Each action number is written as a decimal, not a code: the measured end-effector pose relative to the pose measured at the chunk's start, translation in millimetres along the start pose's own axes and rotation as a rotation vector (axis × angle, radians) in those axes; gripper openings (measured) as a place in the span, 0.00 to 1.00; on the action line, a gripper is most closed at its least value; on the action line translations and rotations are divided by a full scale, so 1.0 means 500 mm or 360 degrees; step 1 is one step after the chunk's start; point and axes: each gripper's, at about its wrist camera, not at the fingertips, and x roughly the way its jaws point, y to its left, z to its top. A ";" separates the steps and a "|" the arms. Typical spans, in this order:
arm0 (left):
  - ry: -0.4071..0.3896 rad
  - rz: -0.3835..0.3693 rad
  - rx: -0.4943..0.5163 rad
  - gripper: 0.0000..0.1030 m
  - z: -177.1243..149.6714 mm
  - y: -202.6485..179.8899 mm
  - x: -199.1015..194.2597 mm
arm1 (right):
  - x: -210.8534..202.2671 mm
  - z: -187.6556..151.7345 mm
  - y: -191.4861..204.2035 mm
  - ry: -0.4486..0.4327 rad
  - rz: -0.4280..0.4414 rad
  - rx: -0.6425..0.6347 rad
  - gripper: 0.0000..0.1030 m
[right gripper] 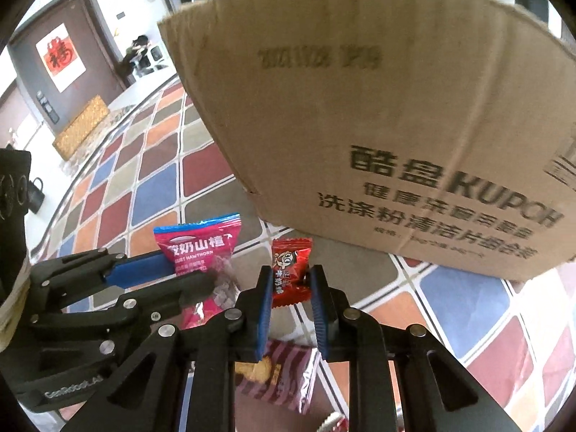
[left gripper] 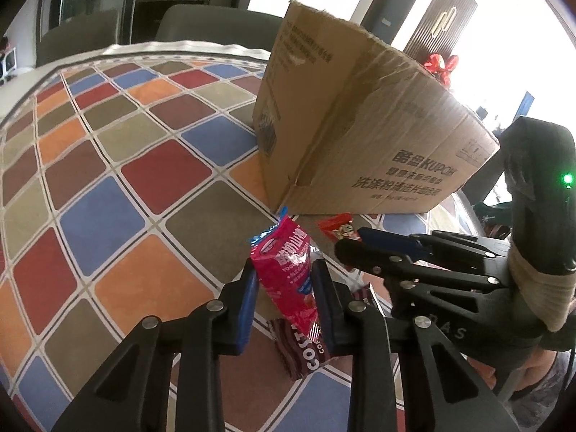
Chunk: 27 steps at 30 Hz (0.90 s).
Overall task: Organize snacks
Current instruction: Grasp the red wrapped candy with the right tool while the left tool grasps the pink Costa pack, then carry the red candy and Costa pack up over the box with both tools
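My left gripper [left gripper: 285, 280] is shut on a pink hawthorn snack packet [left gripper: 288, 273] and holds it upright above the table; it also shows in the right wrist view [right gripper: 201, 248]. My right gripper [right gripper: 289, 277] is shut on a small red milk candy [right gripper: 291, 270], which also shows in the left wrist view [left gripper: 338, 228]. A tall cardboard box [left gripper: 360, 126] stands just beyond both grippers and fills the right wrist view [right gripper: 378, 126]. A maroon striped Costa biscuit packet [left gripper: 298, 349] lies on the table below the grippers [right gripper: 277, 374].
The table has a cloth of coloured squares [left gripper: 108, 180]. Grey chairs [left gripper: 201, 25] stand at its far side. A door with a red paper sign [right gripper: 57, 57] and a woven basket [right gripper: 81, 126] are at the left in the right wrist view.
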 end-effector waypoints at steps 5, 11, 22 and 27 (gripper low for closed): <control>-0.0032 0.0031 0.0030 0.23 0.000 -0.020 -0.017 | -0.037 -0.011 -0.008 -0.0056 -0.0001 0.0045 0.21; -0.0066 0.0076 0.0061 0.19 -0.008 -0.042 -0.033 | -0.070 -0.026 -0.013 -0.0096 0.0001 0.0085 0.21; -0.0165 0.0124 0.0133 0.16 -0.007 -0.092 -0.080 | -0.143 -0.043 -0.014 -0.0209 0.0017 0.0117 0.21; -0.0227 0.0126 0.0162 0.16 -0.003 -0.116 -0.111 | -0.186 -0.050 -0.016 -0.0280 0.0026 0.0133 0.21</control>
